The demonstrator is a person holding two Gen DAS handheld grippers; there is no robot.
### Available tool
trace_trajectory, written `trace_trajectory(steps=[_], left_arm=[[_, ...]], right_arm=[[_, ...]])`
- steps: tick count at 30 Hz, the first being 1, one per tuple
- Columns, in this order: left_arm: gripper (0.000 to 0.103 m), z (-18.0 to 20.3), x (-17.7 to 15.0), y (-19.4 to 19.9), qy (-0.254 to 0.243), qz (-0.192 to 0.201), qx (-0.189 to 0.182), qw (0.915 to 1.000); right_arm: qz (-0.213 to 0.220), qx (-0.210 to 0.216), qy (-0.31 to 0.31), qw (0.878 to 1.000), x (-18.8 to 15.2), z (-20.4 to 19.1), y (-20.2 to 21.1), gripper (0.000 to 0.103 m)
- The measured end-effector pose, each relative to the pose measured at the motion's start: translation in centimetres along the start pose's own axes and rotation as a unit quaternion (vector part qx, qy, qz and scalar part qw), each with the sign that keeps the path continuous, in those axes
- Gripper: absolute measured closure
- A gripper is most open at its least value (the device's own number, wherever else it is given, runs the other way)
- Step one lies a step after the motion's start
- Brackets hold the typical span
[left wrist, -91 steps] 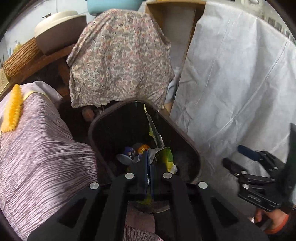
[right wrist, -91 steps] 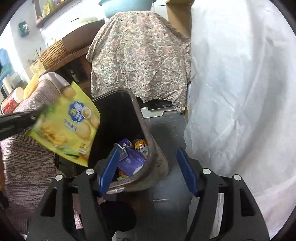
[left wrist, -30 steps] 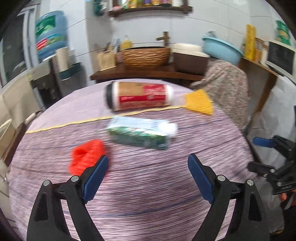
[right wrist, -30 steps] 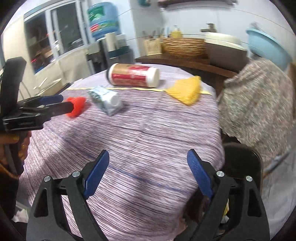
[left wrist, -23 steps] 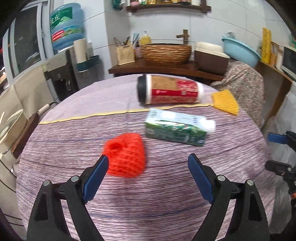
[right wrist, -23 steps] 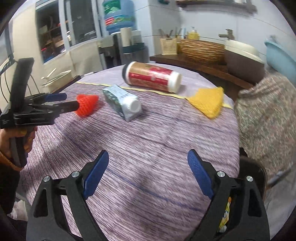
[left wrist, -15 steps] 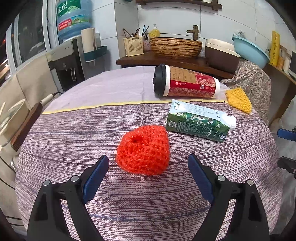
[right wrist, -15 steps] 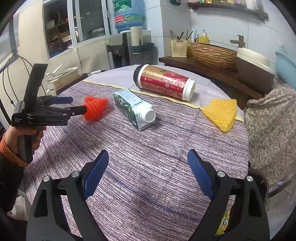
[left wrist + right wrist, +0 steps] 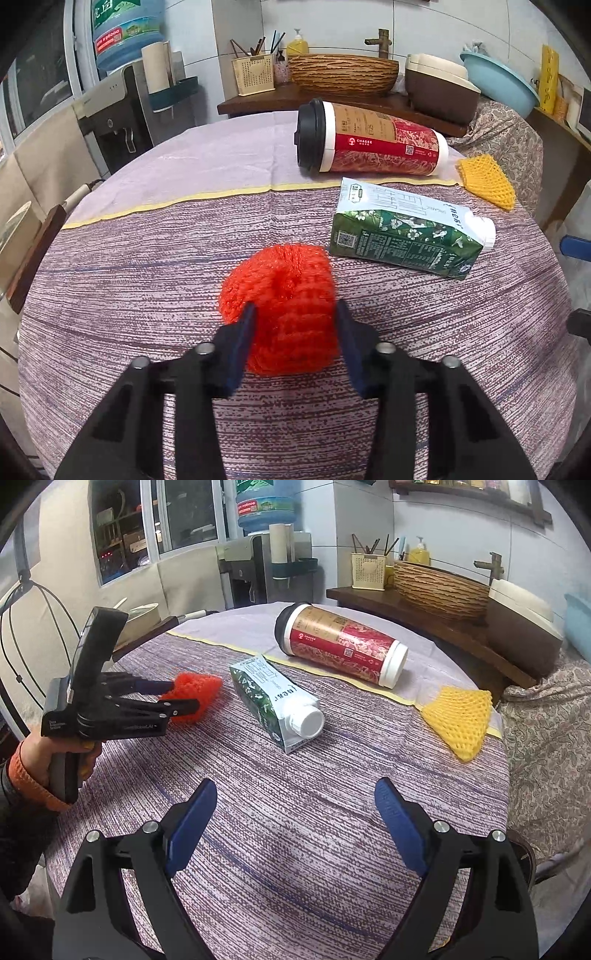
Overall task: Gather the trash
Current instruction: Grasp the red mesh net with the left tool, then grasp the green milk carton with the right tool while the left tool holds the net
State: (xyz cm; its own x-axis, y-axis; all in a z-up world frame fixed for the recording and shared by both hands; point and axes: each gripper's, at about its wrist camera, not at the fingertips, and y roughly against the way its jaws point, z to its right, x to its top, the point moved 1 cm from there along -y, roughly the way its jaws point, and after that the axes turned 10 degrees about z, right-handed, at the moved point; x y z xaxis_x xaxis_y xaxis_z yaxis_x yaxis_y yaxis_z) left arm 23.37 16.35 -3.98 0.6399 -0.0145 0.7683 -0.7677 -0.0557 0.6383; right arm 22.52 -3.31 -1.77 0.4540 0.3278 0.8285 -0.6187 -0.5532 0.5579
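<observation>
Left gripper (image 9: 293, 325) closing around red foam net (image 9: 282, 306) on round table (image 9: 147, 280), net between the blue pads (image 9: 243, 343), both pads at its sides and look to be pressing in. Net sits at near-centre of the striped purple cloth in left wrist view; in right wrist view it is at the far left of the table, clamped by the tool held in a hand (image 9: 55, 753) with an orange cuff. Right gripper (image 9: 295, 812) wide open, nothing between its fingers, hovering over bare cloth at near edge. Milk carton (image 9: 406, 236) lying on its side just right of the net, apart from it. Coffee cup (image 9: 369, 142) lying down farther back, black lid to the left. Yellow foam net (image 9: 487, 181) flat at far right edge.
</observation>
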Motion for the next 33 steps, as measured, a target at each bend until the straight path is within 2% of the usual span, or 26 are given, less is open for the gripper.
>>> trace_trajectory(steps=[2,5,19,29,33], left_arm=[[0.084,0.0,0.0,0.3,0.001,0.004,0.001,1.0],[0.091,-0.2,0.0,1.1,0.009,0.013,0.0,0.9999],[0.091,-1.0,-0.4,4.8,0.036,0.045,-0.019,0.9981],[0.091,-1.3,-1.1,4.7,0.049,0.042,-0.037,0.9972],[0.091,-1.5,-1.1,4.7,0.054,0.044,-0.04,0.9968]], right_arm=[[-0.002,0.006,0.01,1.0,0.4,-0.4,-0.8,0.017],[-0.005,0.012,0.028,1.0,0.8,-1.1,-2.1,0.017],[-0.04,0.041,0.121,0.991,5.0,-3.6,-9.6,0.017],[-0.075,0.051,0.145,0.985,5.4,-4.1,-14.5,0.017],[-0.083,0.041,0.159,0.983,5.3,-4.1,-15.5,0.029]])
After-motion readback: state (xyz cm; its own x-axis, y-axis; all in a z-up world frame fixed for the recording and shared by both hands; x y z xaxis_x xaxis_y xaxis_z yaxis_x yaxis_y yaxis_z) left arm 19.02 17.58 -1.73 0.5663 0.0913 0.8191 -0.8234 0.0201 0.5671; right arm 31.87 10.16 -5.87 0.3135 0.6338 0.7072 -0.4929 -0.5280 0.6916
